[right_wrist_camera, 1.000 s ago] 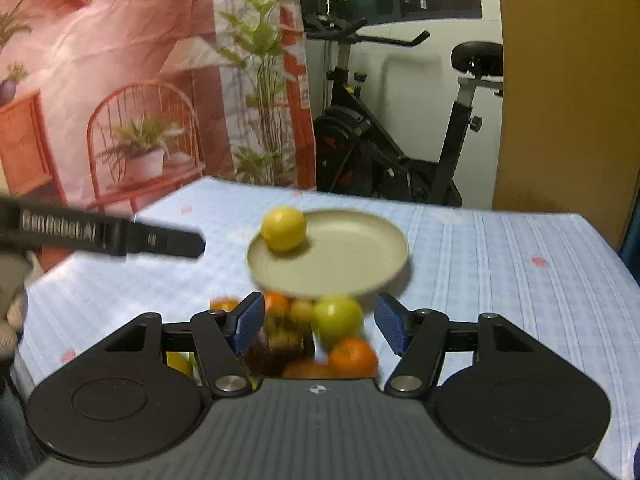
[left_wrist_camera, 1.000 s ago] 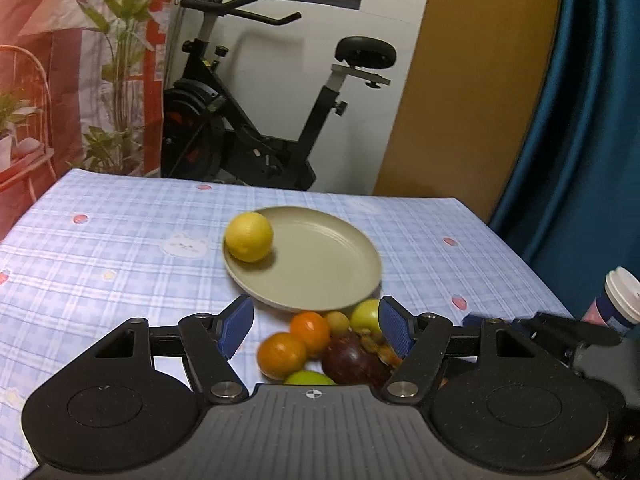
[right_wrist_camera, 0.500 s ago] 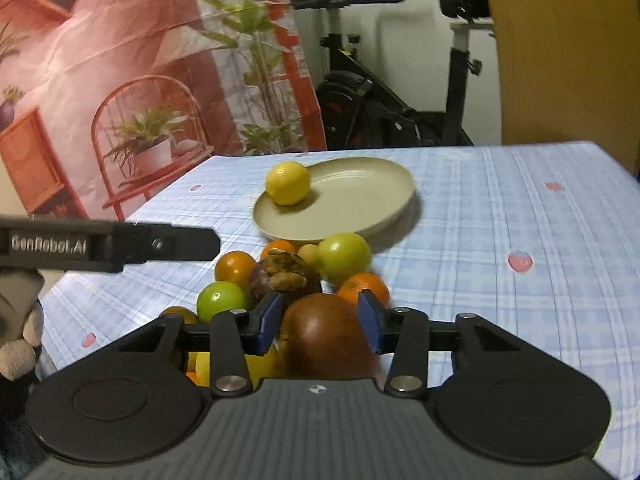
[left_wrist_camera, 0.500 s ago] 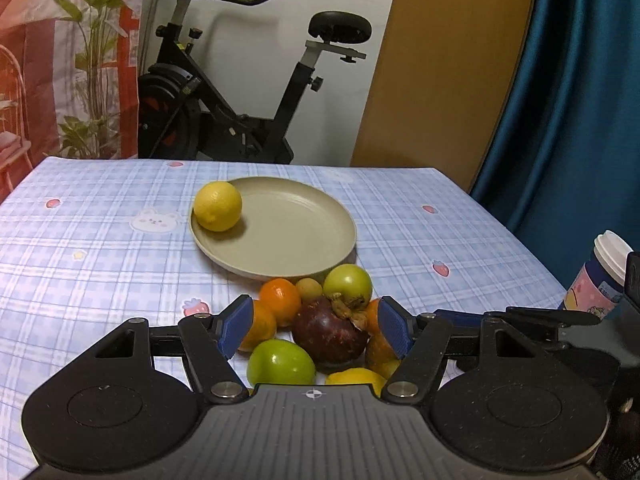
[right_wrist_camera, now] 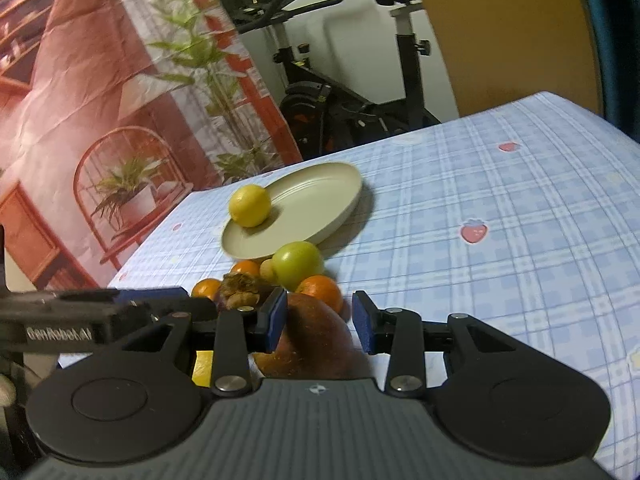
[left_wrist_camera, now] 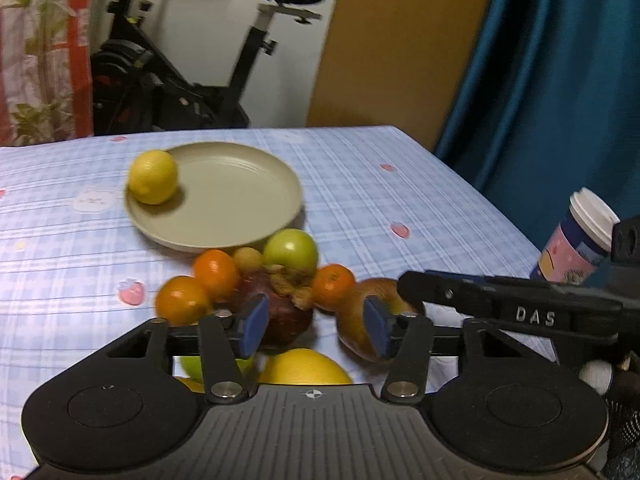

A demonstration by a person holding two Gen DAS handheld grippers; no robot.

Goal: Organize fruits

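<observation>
A bench in blue check cloth carries a plate holding one lemon; the other fruit sits heaped just before the plate. The right gripper is nearly closed around a reddish apple, its left pad touching, the right a sliver off. The left gripper, jaws just closing, straddles a dark mangosteen without pressing it. The apple looks firm, smooth and likely slippery; take it across its widest middle.
</observation>
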